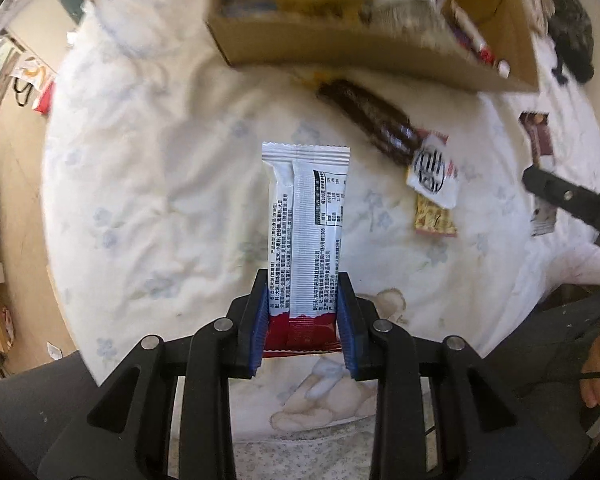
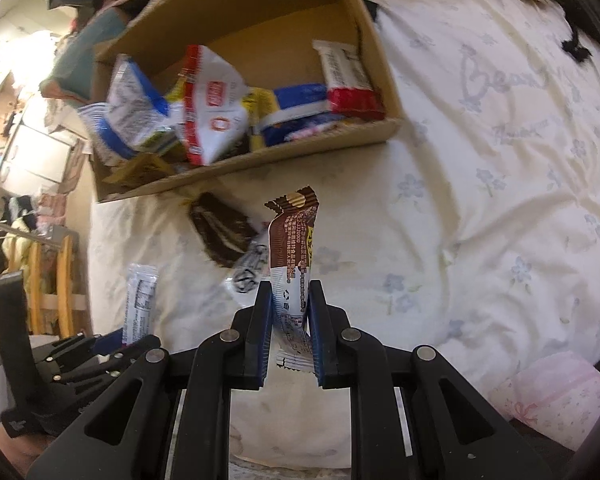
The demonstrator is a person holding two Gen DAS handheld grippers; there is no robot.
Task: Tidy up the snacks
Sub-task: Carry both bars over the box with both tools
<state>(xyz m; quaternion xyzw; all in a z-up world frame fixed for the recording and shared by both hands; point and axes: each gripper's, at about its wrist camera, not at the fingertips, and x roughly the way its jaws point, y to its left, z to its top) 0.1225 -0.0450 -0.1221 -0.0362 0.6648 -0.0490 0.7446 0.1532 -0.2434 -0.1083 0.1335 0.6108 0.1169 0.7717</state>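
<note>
The left tool [image 1: 303, 312] grips a white-and-red snack wrapper [image 1: 306, 216]. The right tool [image 2: 289, 320] clamps a brown-and-white snack packet [image 2: 294, 256]. The open cardboard box [image 2: 260, 160] sits far on the floral bedspread [image 2: 480, 200].

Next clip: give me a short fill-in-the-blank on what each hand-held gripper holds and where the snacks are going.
1. The left hand-held gripper is shut on a white snack bar whose gripped end is ____.
2. The right hand-held gripper is shut on a ____ and white wafer packet.
3. Snacks already sorted sit in a ____ box.
4. Everything rests on a ____-printed bedsheet.

Missing words: red; brown; cardboard; flower
</note>
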